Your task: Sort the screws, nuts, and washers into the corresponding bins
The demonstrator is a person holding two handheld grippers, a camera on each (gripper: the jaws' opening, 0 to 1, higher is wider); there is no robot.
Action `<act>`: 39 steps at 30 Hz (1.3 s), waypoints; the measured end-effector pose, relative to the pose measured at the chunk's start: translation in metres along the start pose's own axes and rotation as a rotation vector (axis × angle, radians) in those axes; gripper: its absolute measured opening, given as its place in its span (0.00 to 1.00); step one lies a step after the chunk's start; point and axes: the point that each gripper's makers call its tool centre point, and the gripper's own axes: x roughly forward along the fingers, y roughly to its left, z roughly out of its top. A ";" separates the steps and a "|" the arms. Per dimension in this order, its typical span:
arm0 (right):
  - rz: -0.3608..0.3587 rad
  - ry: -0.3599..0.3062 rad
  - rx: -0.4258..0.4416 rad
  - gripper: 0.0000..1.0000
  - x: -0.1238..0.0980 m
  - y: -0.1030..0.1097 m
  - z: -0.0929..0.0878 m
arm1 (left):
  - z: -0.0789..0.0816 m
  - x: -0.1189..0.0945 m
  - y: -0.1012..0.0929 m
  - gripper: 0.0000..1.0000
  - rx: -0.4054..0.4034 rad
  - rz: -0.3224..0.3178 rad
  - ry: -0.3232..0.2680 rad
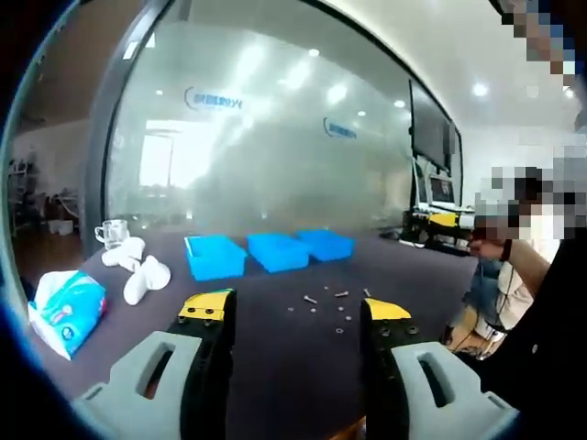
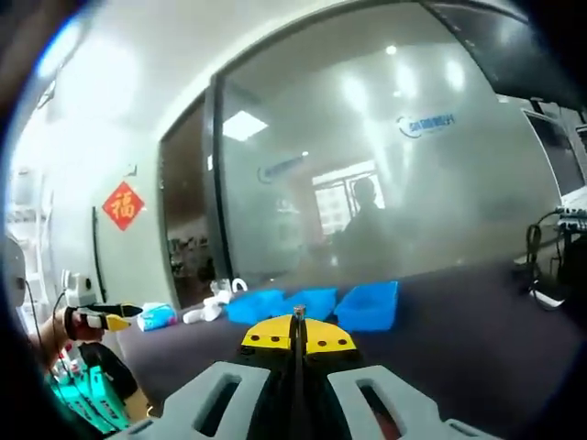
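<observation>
Your dark table (image 1: 275,330) fills the lower half of the left gripper view, with 3 blue bins (image 1: 268,252) in a row at centre frame. Just below and right of them, you have small screws and other fasteners (image 1: 327,307) scattered loosely. At centre left stand a clear glass mug (image 1: 113,233) and white cloths (image 1: 138,268), with a blue tissue pack (image 1: 62,312) at lower left.

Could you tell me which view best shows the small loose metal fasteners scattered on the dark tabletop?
The left gripper view: the small loose metal fasteners lie in plain sight between its jaws, before three blue plastic bins. The right gripper view shows one small metal piece pinched at its closed tips.
</observation>
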 end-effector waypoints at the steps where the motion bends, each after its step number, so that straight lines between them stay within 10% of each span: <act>1: -0.001 -0.002 0.003 0.00 0.001 -0.001 0.001 | 0.000 0.000 0.000 0.52 0.000 -0.001 0.000; 15: -0.006 -0.021 0.009 0.00 0.041 -0.011 0.013 | -0.008 -0.001 0.003 0.52 -0.006 0.006 0.010; 39: -0.081 0.065 -0.102 0.00 0.197 -0.066 0.005 | 0.001 -0.025 0.026 0.52 -0.025 0.078 -0.030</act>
